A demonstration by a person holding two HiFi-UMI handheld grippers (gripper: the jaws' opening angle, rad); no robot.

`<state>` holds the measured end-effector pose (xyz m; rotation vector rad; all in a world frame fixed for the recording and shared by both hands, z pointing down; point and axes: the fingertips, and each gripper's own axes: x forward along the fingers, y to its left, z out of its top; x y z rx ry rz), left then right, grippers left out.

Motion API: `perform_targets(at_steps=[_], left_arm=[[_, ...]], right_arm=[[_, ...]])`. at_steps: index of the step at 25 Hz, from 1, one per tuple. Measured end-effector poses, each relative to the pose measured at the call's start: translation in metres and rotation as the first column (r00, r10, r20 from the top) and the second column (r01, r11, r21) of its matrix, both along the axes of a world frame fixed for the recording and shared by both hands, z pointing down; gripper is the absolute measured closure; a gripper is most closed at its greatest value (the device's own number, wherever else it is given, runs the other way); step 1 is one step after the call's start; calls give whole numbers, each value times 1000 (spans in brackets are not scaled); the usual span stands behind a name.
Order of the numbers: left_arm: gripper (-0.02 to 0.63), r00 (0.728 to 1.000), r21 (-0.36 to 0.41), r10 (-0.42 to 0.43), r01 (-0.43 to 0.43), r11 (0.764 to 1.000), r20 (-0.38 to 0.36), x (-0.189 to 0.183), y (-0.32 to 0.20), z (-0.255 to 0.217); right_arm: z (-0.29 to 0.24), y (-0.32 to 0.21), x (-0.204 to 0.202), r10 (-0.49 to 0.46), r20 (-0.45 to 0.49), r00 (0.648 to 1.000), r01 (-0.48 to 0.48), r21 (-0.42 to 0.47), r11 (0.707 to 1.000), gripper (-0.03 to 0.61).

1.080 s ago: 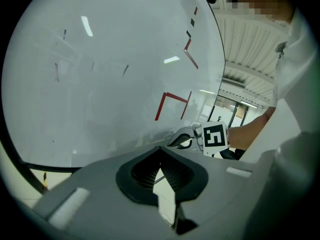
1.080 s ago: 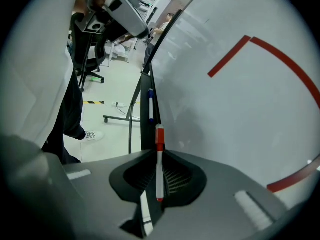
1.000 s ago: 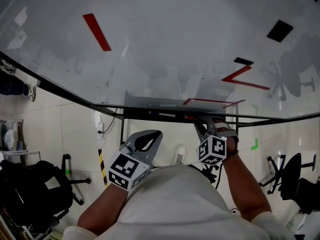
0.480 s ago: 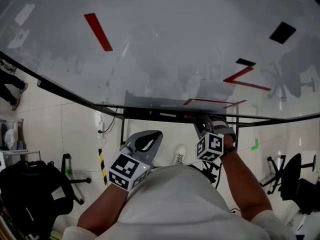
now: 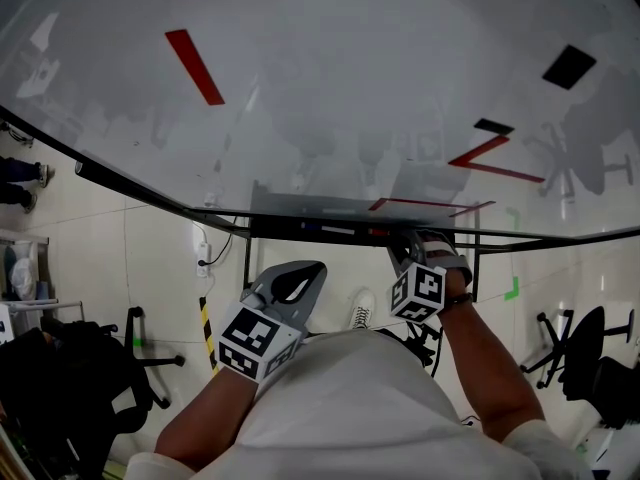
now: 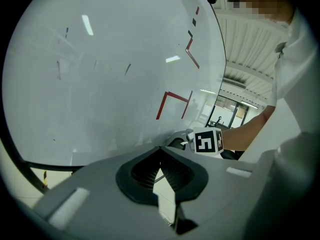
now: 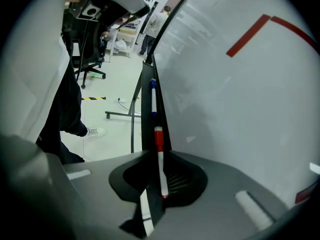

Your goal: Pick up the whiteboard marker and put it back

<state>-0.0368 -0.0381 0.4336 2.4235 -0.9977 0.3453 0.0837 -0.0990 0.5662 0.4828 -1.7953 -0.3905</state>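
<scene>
The right claw is down at the marker tray that runs along the bottom edge of the whiteboard, and its jaws are closed on the whiteboard marker. The marker's white barrel runs back into the hollow between the jaws, while its red cap sticks out ahead, over the tray and in line with it. Farther along the tray, beyond the red cap, a blue-capped marker lies flat in the groove.

The left claw is held up in front of the person's chest, below the tray and to the left of the right claw. Its jaws meet at the tips and there is nothing between them.

Red tape strips and a black patch mark the board well above the tray. On the pale floor under the tray I can see a white sneaker, a yellow-and-black striped strip and a black office chair off to the right
</scene>
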Motion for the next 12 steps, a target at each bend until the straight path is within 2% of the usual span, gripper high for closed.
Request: perform_targets(at_steps=[8, 12], left_arm=[[598, 1000, -1, 0, 0, 1000, -1, 1, -2, 0], [598, 1000, 1, 5, -5, 1000, -2, 4, -2, 0]], right_arm=[[-7, 1, 0, 19, 24, 1000, -19, 9, 1000, 537], [-18, 2, 0, 82, 104, 991, -81, -12, 997, 577]])
